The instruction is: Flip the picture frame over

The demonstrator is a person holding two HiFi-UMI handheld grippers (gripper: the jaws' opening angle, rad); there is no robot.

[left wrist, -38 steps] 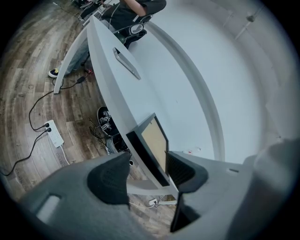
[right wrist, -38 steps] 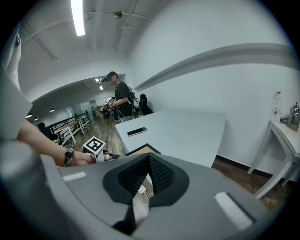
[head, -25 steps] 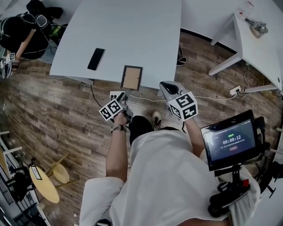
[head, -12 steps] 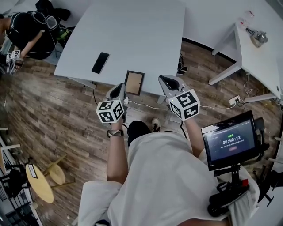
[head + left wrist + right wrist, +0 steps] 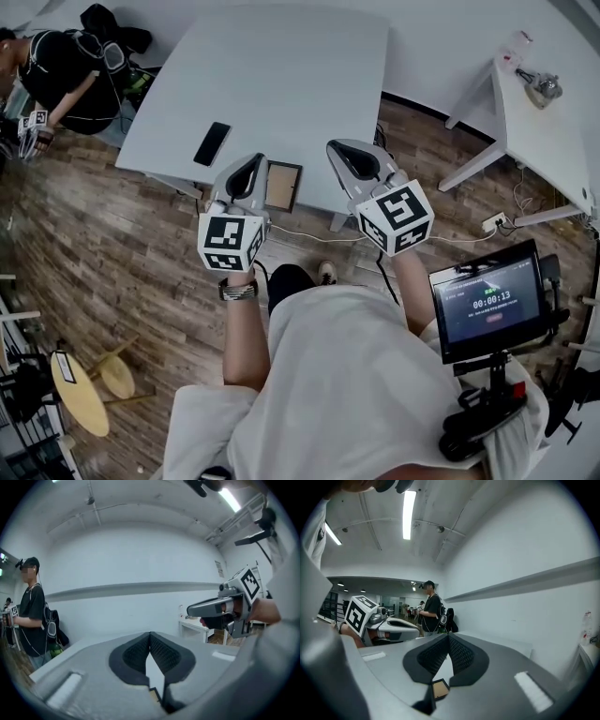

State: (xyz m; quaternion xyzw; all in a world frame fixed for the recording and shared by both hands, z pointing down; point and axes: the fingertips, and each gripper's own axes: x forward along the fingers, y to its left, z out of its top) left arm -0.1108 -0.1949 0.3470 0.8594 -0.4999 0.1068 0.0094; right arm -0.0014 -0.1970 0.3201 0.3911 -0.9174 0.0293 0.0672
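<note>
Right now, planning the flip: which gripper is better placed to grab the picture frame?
Left, probably: from the head view the left gripper hangs just beside the picture frame, while the right gripper is farther off. Both are shut, empty.

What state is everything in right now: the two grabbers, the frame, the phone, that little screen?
Left gripper: shut, empty.
Right gripper: shut, empty.
Picture frame: lying flat on the table near its edge, not held.
Phone: lying flat, screen dark.
Screen: lit, showing a timer.
</note>
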